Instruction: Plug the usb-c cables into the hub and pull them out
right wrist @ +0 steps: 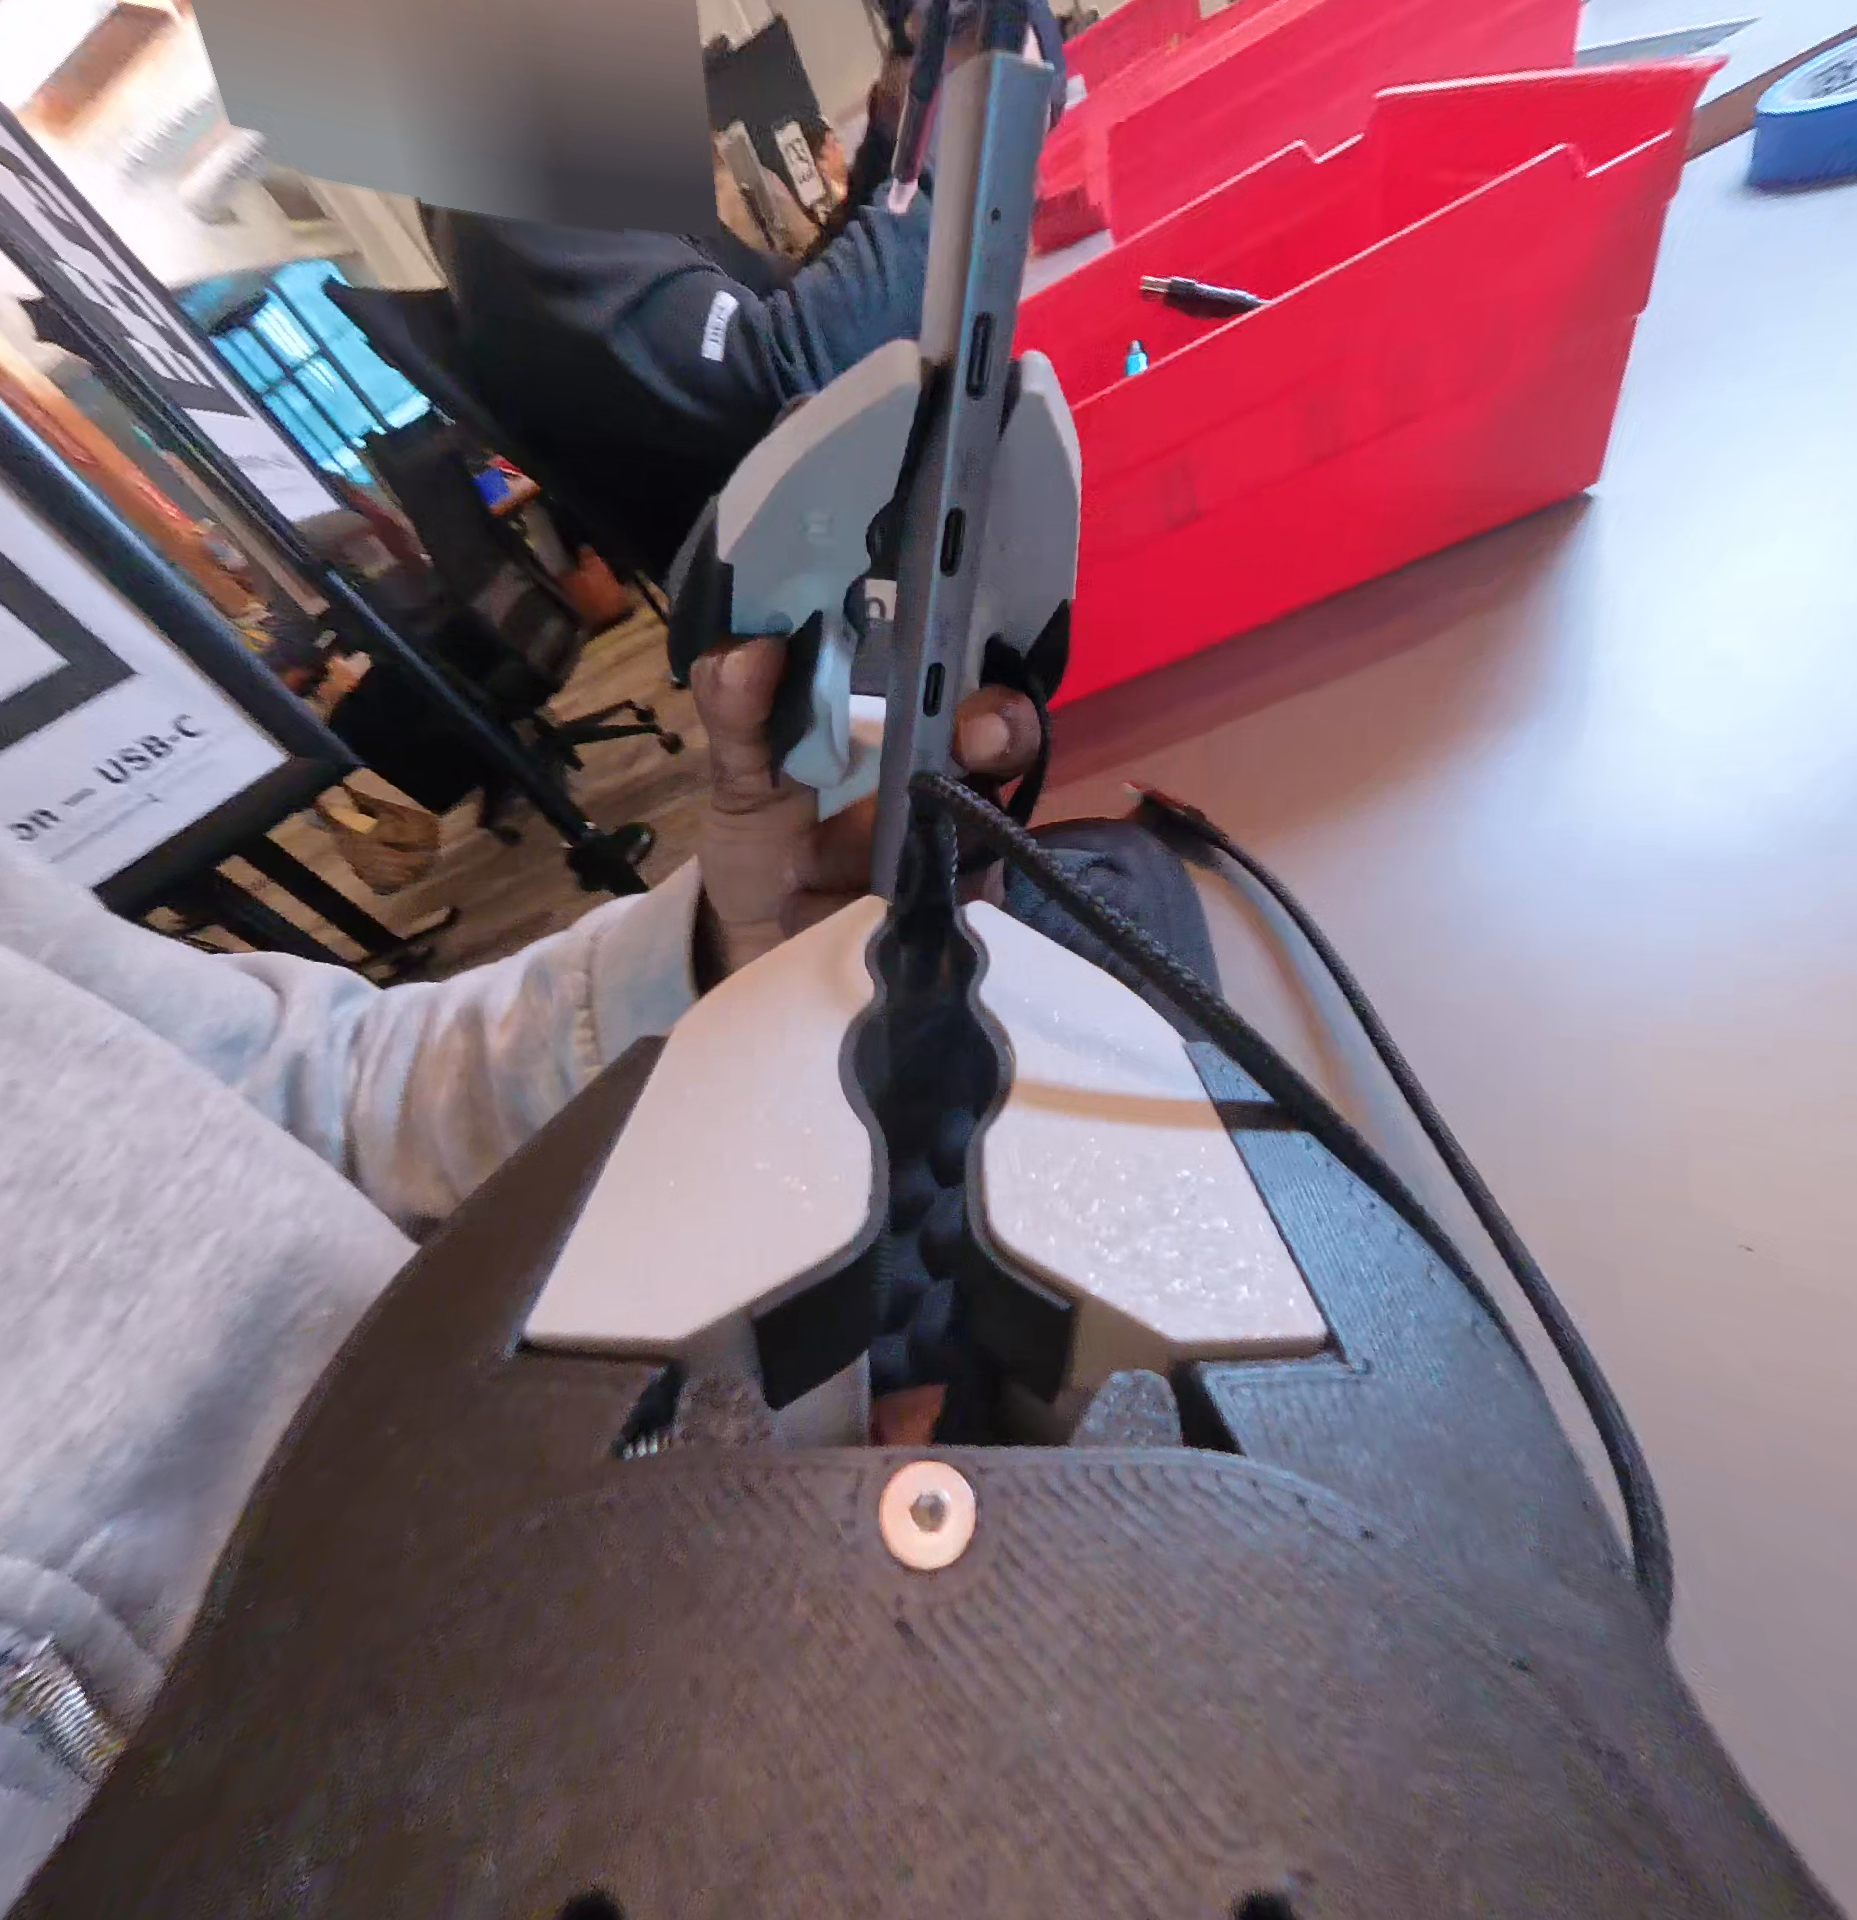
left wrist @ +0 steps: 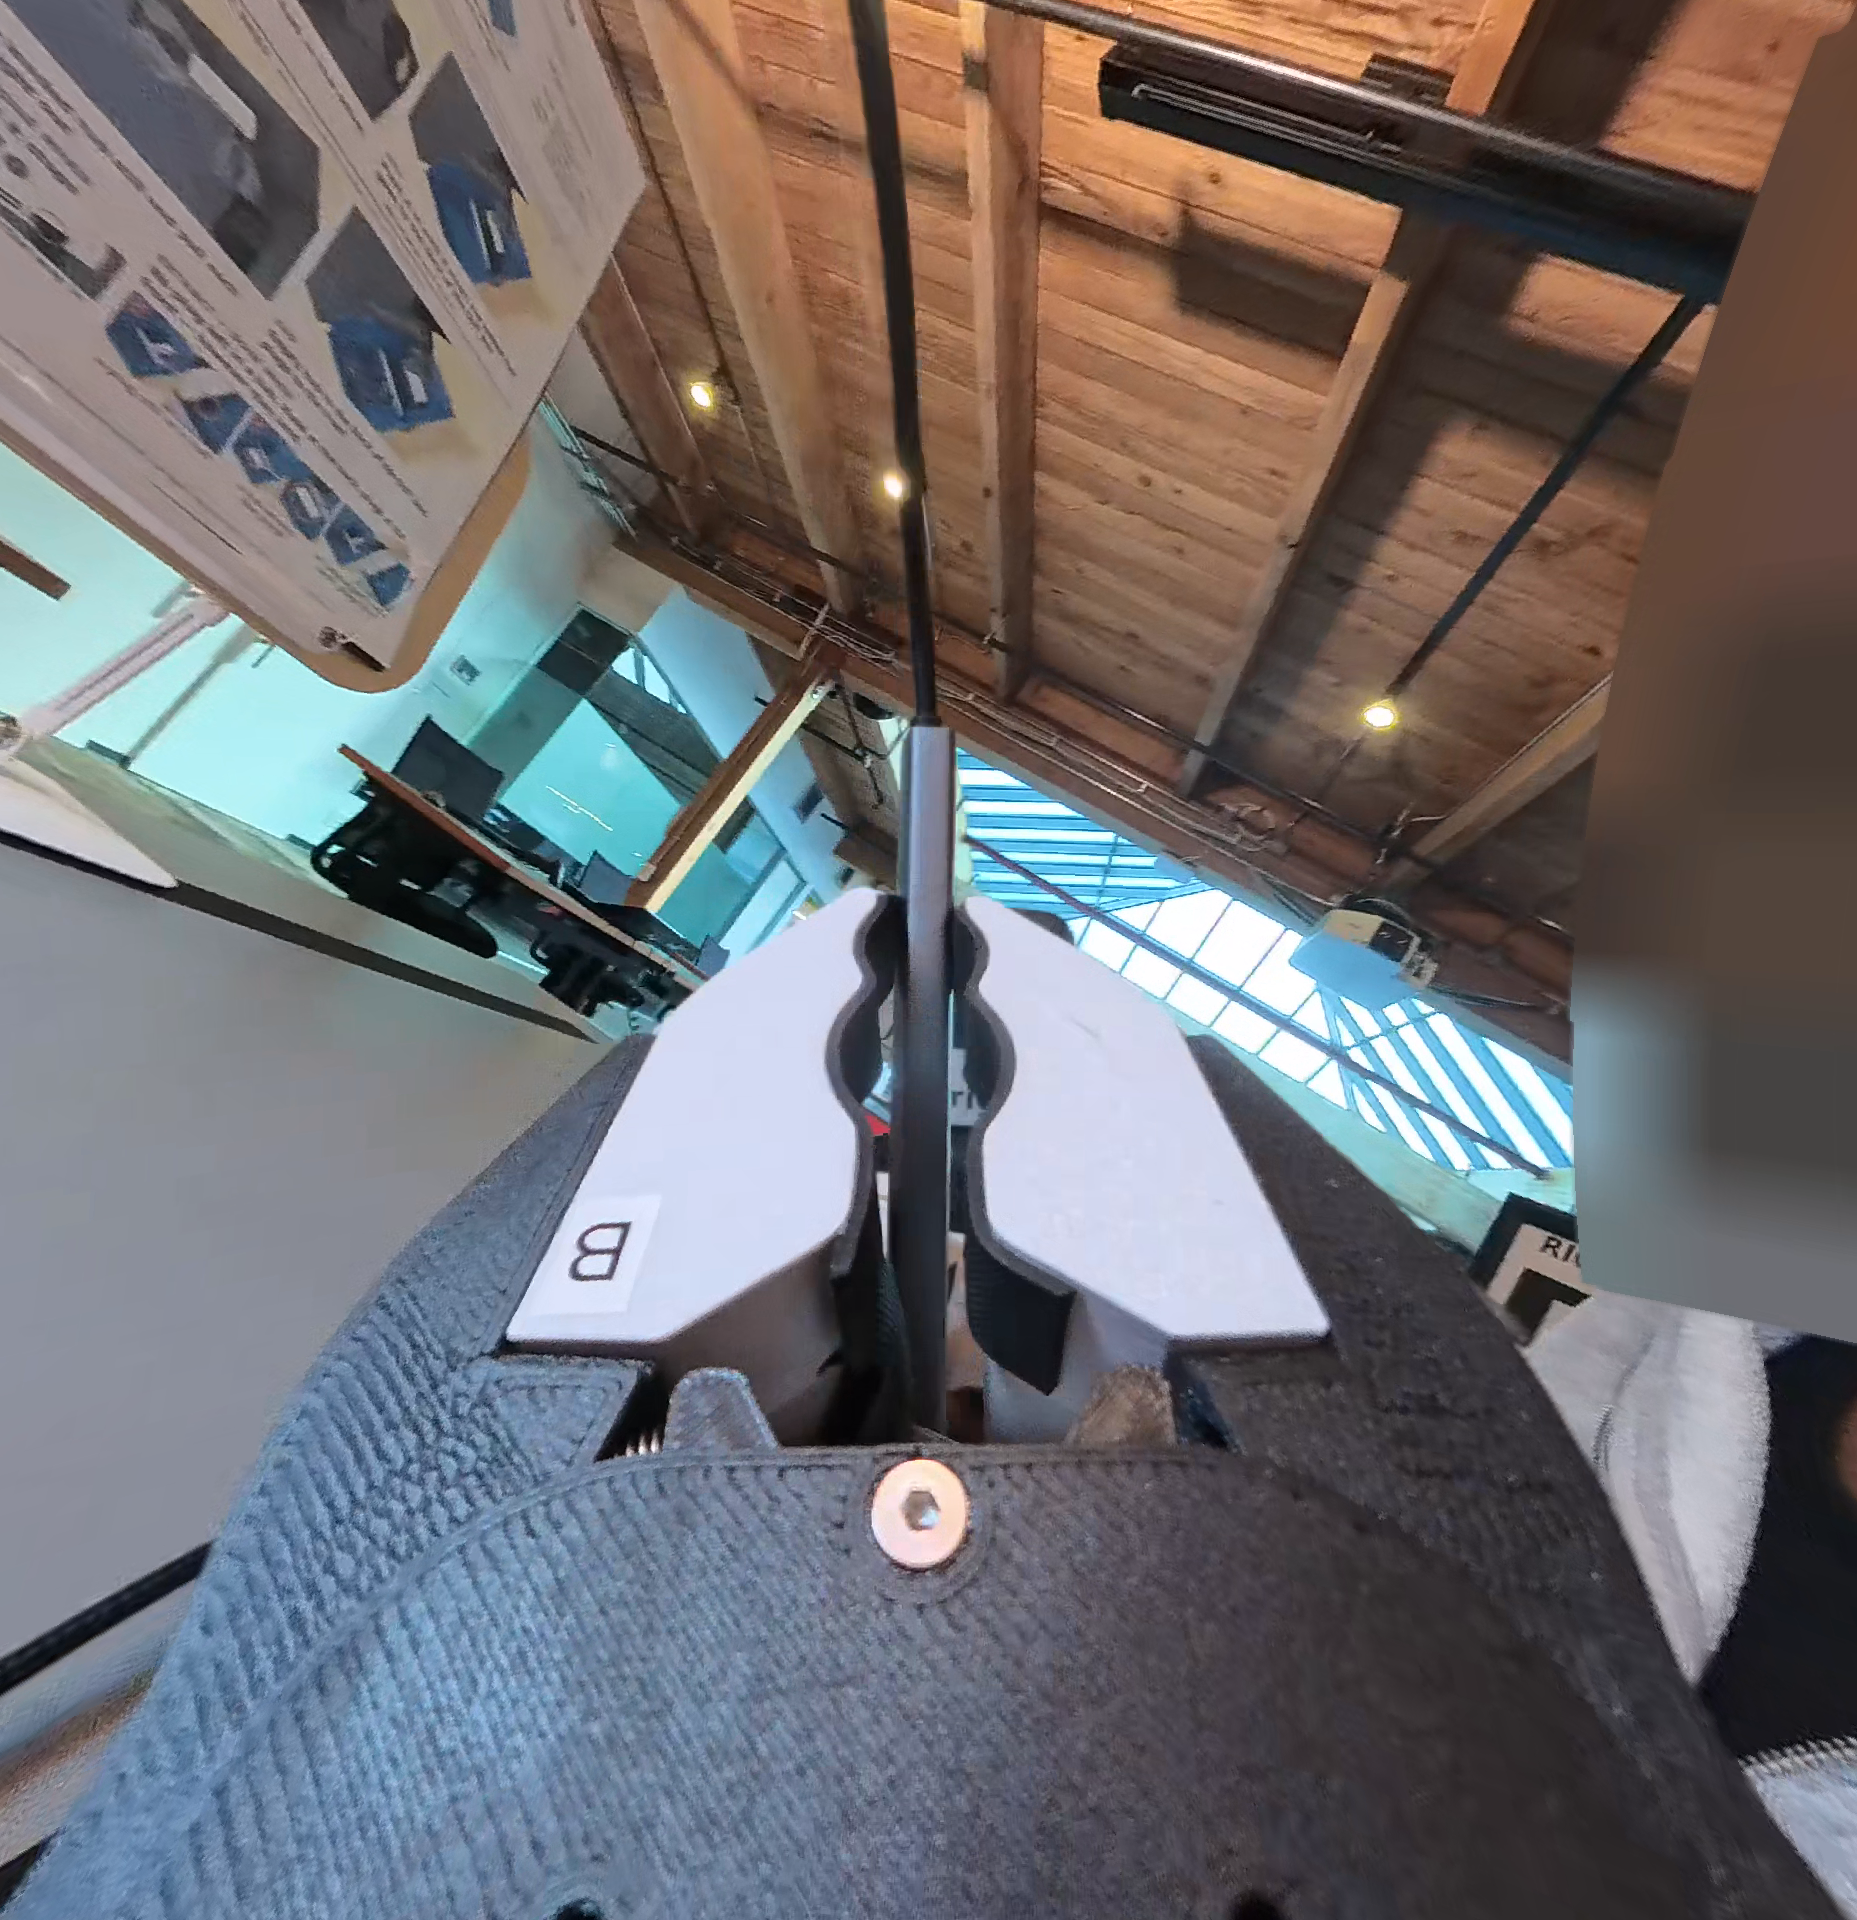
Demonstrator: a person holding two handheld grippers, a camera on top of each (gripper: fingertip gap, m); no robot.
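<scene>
Left wrist view: camera tilted up toward a timber ceiling. The left gripper is clamped on the hub, seen edge-on as a thin dark slab running between the grey fingers, its own lead rising out of the far end. Hub looks light, rigid and smooth-cased, so it could slide; best held across the flat faces near mid-body, as it is here. A single-letter sticker sits on one finger; a poster board hangs upper left, print too blurred to matter.

Right wrist view: the right gripper is closed around a black braided usb-c cable, gripped near its plug, which sits at the hub's lower end; whether it is seated I cannot tell. Cable is limp and light, only the plug shell stiff, so hold there. Three open ports show along the hub's edge. Behind it stand red bins on the table, and a roll of blue tape. A printed sign at left carries lettering.
</scene>
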